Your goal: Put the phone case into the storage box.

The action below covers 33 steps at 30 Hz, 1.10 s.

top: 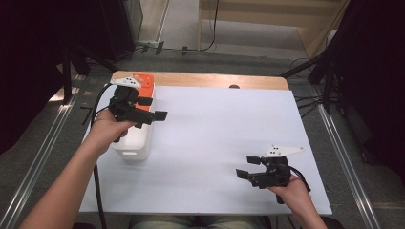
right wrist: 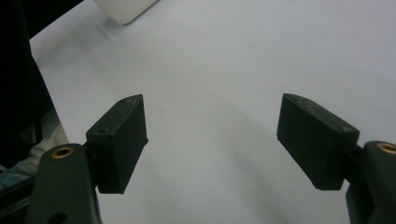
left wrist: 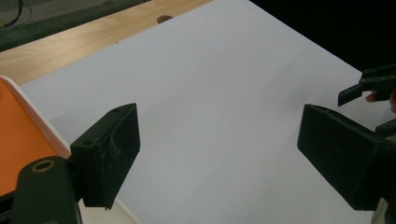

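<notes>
- High view: white box with orange lid (top: 143, 86) at left edge of desk (top: 215, 157), under and just beside left claw (top: 152, 109); looks like rigid plastic, likely light, smooth walls probably slippery, so best taken at lid rim or across the narrow width. Left claw spread, pinching nothing, hovering over box. Right claw (top: 248, 167) spread too, empty, near front right of desk, well apart from box.
- Left gripper view: orange lid (left wrist: 18, 135) with white rim at left, close beside left jaw; nothing between jaws. Gives rim edge up close, which high view hides under hand. Right claw (left wrist: 369, 93) far off at right.
- Right gripper view: rounded white box corner (right wrist: 126, 9) at top, far; jaws wide, bare desk between. Lid colour out of frame.
</notes>
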Each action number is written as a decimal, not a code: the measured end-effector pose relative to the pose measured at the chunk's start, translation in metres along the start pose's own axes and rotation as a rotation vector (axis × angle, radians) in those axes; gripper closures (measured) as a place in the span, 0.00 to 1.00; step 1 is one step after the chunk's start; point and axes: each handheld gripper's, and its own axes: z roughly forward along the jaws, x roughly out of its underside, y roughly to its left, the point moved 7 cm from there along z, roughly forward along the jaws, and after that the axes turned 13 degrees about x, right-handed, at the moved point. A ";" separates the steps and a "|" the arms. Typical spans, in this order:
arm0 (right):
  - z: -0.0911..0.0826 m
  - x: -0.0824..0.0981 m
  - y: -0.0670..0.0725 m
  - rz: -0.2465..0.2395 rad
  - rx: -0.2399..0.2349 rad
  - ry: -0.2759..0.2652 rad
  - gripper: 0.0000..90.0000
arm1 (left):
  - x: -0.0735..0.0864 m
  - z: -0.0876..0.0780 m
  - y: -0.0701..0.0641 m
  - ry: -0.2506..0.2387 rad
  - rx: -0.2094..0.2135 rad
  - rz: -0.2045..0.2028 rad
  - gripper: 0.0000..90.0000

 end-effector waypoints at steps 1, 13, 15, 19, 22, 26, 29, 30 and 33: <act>0.000 0.000 0.000 0.000 0.000 0.000 0.26 | 0.001 0.000 -0.001 -0.001 -0.004 0.003 0.14; 0.001 0.000 0.000 0.000 0.000 0.000 0.26 | 0.009 -0.001 -0.011 -0.016 -0.009 0.022 0.14; 0.001 0.000 0.000 0.000 0.000 -0.001 0.26 | 0.011 -0.001 -0.012 -0.015 -0.010 0.027 0.14; 0.001 0.000 0.000 -0.001 -0.001 0.002 0.26 | 0.015 -0.002 -0.015 -0.028 -0.008 0.034 0.14; 0.002 -0.001 0.000 -0.004 -0.001 -0.003 0.26 | 0.018 -0.001 -0.018 -0.028 -0.013 0.044 0.14; 0.002 0.000 0.001 -0.005 -0.001 0.003 0.26 | 0.022 -0.002 -0.020 -0.030 -0.017 0.056 0.14; 0.001 0.000 0.001 -0.002 0.002 0.004 0.26 | 0.025 -0.003 -0.022 -0.036 -0.013 0.058 0.14; 0.002 0.000 0.000 -0.004 0.002 0.003 0.26 | 0.026 -0.003 -0.023 -0.041 -0.013 0.060 0.14; 0.002 -0.001 0.001 -0.002 -0.001 0.002 0.26 | 0.031 -0.002 -0.024 -0.042 -0.016 0.055 0.14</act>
